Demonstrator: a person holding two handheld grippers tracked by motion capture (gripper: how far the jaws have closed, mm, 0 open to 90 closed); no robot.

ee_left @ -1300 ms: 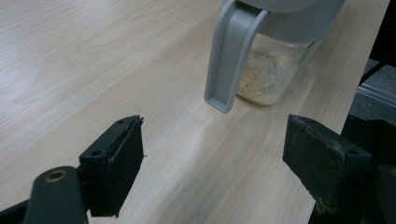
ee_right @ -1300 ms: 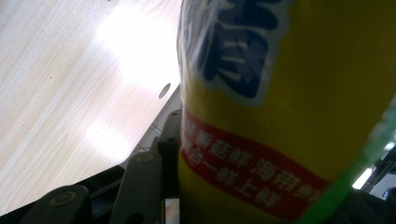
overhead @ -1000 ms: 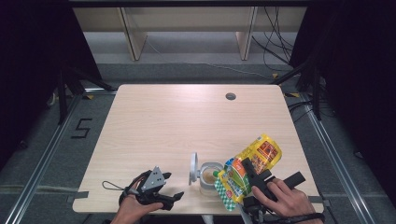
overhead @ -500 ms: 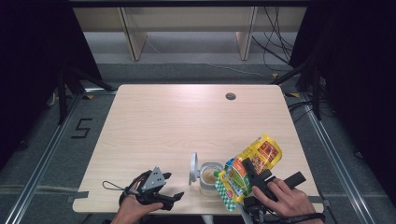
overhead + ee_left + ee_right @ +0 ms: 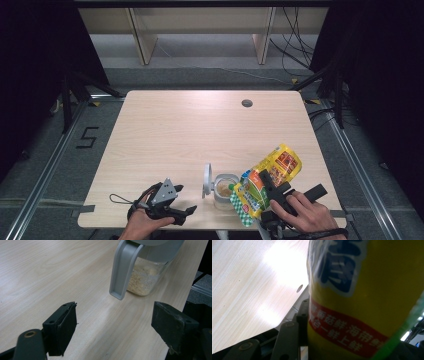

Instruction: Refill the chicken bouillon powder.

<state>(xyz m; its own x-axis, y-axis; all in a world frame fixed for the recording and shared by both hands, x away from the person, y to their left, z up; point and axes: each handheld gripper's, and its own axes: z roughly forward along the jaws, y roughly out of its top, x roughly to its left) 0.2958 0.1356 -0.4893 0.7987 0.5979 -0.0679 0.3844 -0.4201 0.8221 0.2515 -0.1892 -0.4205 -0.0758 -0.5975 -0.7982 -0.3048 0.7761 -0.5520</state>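
- The left gripper (image 5: 189, 210) is still resting at the near table edge, jaws apart, empty.
- The right gripper (image 5: 266, 186) is keeping the yellow bag (image 5: 267, 177) clamped, tilted over the open jar (image 5: 224, 189).
- Nothing is shifting; pouring seems ongoing.

Black two-jaw claws (image 5: 187, 212), grey three-cornered plate (image 5: 165, 191) on the left, black looping cable (image 5: 120, 201).

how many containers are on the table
1: a clear jar with a grey flip lid standing open, near the front edge, some pale grains inside. Beside it, the right gripper holds up a yellow printed snack bag, tilted toward the jar.
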